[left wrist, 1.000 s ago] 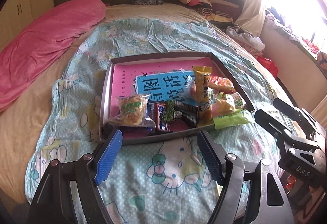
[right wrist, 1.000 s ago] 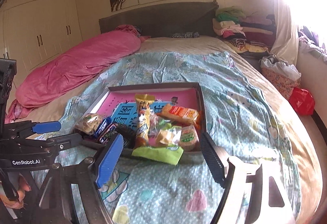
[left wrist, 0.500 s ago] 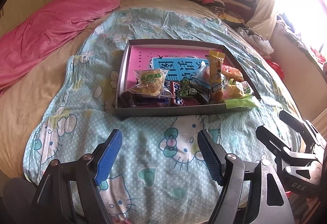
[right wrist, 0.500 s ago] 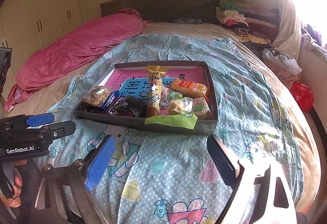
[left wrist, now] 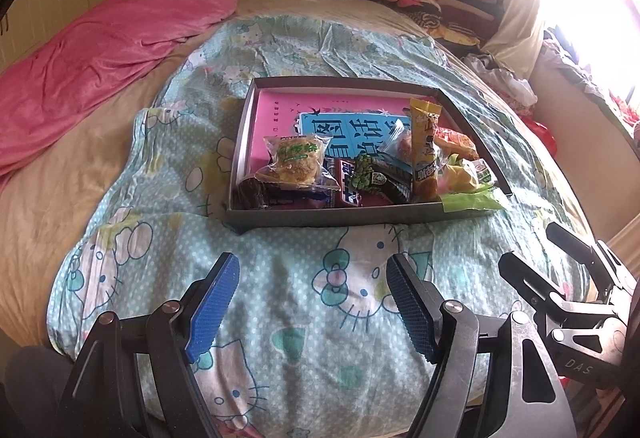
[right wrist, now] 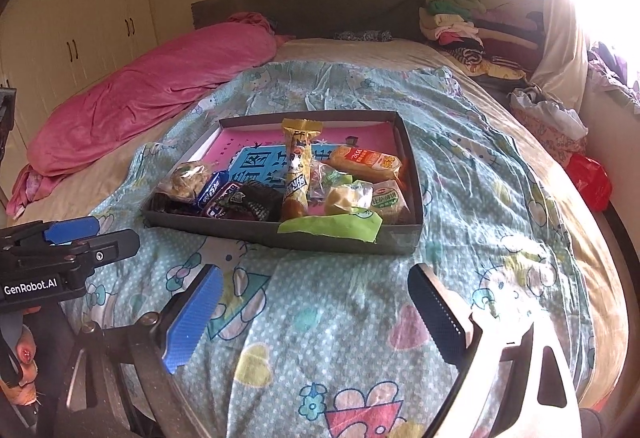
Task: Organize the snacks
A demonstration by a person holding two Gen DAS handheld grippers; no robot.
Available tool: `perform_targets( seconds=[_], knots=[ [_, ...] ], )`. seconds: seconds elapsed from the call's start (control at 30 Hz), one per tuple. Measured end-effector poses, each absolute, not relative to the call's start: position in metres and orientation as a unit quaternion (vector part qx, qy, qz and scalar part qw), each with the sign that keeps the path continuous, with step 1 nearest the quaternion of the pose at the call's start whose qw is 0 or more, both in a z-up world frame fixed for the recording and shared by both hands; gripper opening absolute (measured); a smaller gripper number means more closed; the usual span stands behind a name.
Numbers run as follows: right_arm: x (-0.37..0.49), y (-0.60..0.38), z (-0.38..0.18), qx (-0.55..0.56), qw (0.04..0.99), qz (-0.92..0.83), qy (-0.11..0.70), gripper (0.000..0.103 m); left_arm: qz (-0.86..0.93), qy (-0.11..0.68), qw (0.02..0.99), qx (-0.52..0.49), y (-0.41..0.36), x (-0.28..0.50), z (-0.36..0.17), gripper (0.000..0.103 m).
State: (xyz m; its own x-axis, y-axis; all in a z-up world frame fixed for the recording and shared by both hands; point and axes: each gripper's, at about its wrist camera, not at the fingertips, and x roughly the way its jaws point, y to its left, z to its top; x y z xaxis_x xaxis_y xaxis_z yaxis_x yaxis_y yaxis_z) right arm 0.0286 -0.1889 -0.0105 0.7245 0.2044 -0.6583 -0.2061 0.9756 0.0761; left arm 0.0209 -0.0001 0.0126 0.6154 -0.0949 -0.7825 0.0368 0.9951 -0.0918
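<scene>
A shallow grey box [left wrist: 320, 216] [right wrist: 280, 234] lies on the bed with a pink and blue book [left wrist: 348, 126] on its floor. Several wrapped snacks crowd its near end: a clear-wrapped pastry [left wrist: 294, 162], a tall yellow packet [left wrist: 424, 150] [right wrist: 298, 166], an orange packet [right wrist: 366, 162] and dark packets [right wrist: 240, 202]. A green wrapper [left wrist: 472, 202] [right wrist: 332, 228] hangs over the front rim. My left gripper [left wrist: 312, 260] [right wrist: 112, 234] is open and empty over the blanket, short of the box. My right gripper [right wrist: 316, 272] [left wrist: 530, 246] is open wider, also empty, to its right.
A cartoon-cat blanket [left wrist: 320, 318] covers the bed. A pink duvet [left wrist: 100, 50] lies along the left side. Folded clothes [right wrist: 460, 22] are piled at the headboard's right. A red bag [right wrist: 592, 180] sits beside the bed on the right. Strong window glare fills the upper right.
Both grippers have drawn back from the box, so blanket now shows between fingertips and its front wall. The right jaws have spread wider. The snacks have not moved.
</scene>
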Motion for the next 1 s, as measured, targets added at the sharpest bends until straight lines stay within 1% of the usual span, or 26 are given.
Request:
perform_targets(
  seconds=[1.0],
  knots=[
    [0.0298, -0.1937, -0.0103, 0.005, 0.930, 0.102, 0.354, 0.095, -0.032, 0.440, 0.897, -0.025, -0.0021, 0.0214, 0.0094, 0.077]
  ],
)
